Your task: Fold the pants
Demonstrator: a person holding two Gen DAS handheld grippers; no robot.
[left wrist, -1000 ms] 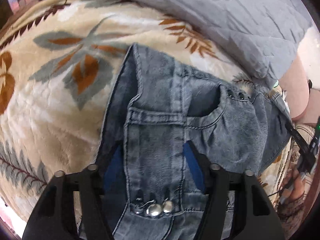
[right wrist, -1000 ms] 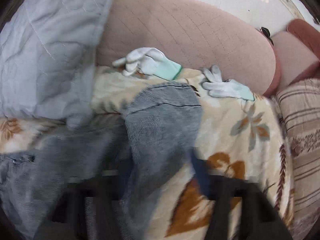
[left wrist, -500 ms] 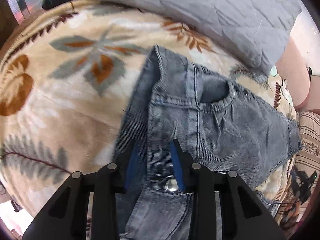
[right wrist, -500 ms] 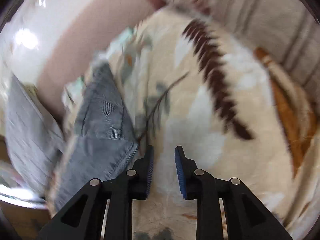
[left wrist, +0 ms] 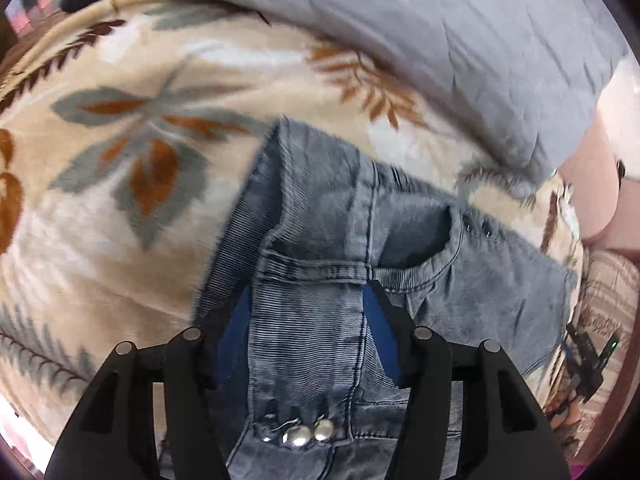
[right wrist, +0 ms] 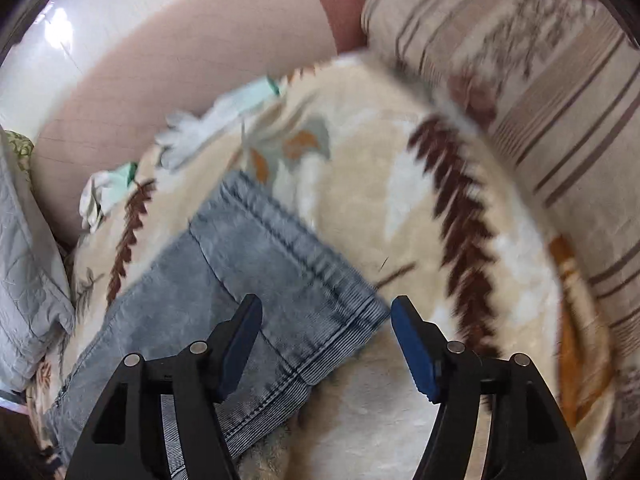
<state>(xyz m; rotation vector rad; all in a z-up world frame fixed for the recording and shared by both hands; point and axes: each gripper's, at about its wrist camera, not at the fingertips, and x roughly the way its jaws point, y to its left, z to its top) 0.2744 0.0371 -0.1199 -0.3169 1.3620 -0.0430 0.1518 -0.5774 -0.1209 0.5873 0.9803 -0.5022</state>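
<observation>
The left gripper is opening, its blue pads straddling the waistband of the denim pants without clearly pressing it; metal buttons are lying just behind its fingertips. The right gripper is opening too, gripping nothing, with the pants' hem corner lying between its fingers. The pants are lying on a leaf-patterned blanket, a grey quilt beyond.

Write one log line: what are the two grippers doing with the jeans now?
left hand-held gripper: opening, jeans waistband between fingers | right hand-held gripper: opening, over hem corner | blanket: underneath
</observation>
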